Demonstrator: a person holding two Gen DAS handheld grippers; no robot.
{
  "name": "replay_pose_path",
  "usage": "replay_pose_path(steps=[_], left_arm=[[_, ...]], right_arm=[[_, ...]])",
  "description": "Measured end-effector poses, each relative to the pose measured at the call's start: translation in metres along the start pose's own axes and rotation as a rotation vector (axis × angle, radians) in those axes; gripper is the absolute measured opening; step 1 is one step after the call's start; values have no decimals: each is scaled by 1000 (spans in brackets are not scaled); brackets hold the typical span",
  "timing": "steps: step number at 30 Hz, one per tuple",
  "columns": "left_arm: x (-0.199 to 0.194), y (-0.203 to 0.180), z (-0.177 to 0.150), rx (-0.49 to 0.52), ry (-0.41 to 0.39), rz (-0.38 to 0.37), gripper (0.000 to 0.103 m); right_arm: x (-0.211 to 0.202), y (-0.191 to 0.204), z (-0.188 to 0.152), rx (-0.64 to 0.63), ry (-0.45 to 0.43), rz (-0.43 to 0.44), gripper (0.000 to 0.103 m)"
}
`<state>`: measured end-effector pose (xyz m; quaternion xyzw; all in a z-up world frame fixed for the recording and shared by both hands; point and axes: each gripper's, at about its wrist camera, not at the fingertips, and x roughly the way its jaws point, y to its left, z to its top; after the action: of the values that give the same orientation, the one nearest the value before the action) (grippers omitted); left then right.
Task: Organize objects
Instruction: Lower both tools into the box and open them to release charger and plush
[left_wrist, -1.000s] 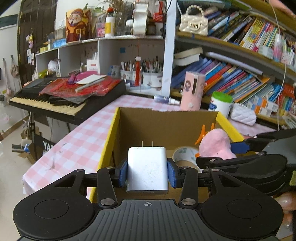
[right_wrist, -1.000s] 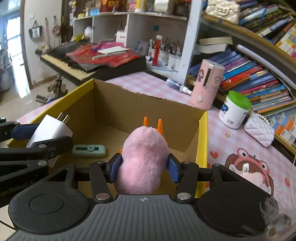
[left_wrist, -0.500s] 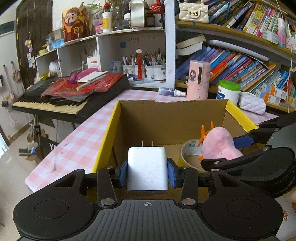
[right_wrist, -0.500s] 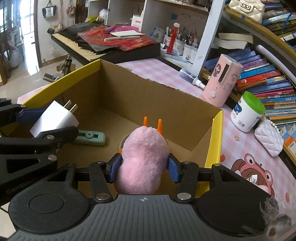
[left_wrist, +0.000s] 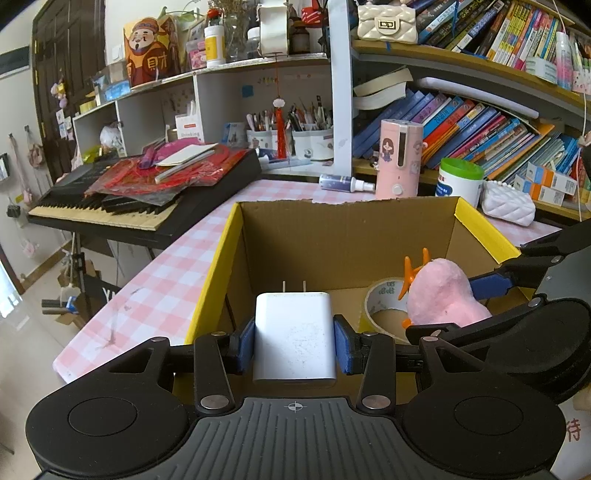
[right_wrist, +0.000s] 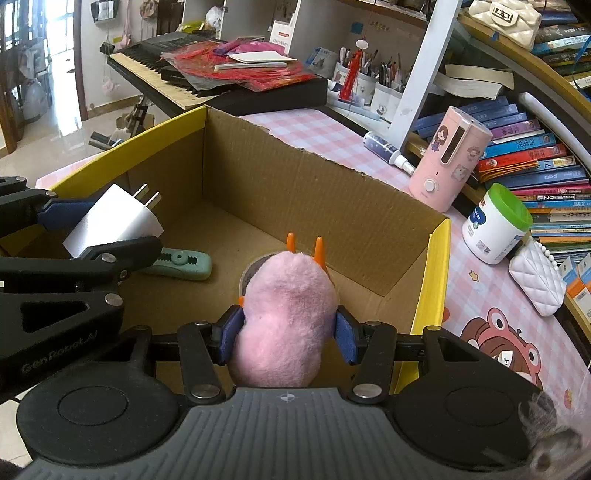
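Observation:
My left gripper (left_wrist: 294, 338) is shut on a white plug charger (left_wrist: 294, 334), prongs forward, held above the near left part of an open cardboard box (left_wrist: 343, 229) with yellow rims. My right gripper (right_wrist: 287, 334) is shut on a pink plush toy (right_wrist: 286, 317) with orange horns, held above the box's near right part. The plush also shows in the left wrist view (left_wrist: 441, 299), the charger in the right wrist view (right_wrist: 114, 221). Inside the box lie a tape roll (left_wrist: 382, 301) and a green box cutter (right_wrist: 181, 262).
The box stands on a pink checked tablecloth (left_wrist: 166, 280). Behind it are a spray bottle (right_wrist: 386, 151), a pink cylinder device (right_wrist: 448, 162), a green-lidded jar (right_wrist: 496, 223) and a white quilted pouch (right_wrist: 537, 277). A keyboard (left_wrist: 140, 199) and bookshelves (left_wrist: 480, 122) stand beyond.
Both grippers have risen and drawn back a little from the box, each still holding its object. More of the box interior and the box cutter shows.

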<state>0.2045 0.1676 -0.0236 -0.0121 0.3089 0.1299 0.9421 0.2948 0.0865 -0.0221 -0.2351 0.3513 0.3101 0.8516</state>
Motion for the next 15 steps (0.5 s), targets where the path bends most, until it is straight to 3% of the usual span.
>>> replay_pose_path(steps=[4, 15], left_arm=[[-3, 1, 0, -8, -14, -4, 44], [-33, 7, 1, -56, -107, -8, 67]], right_arm=[[0, -1, 0, 14, -4, -2, 50], [-23, -8, -3, 100, -86, -49, 60]])
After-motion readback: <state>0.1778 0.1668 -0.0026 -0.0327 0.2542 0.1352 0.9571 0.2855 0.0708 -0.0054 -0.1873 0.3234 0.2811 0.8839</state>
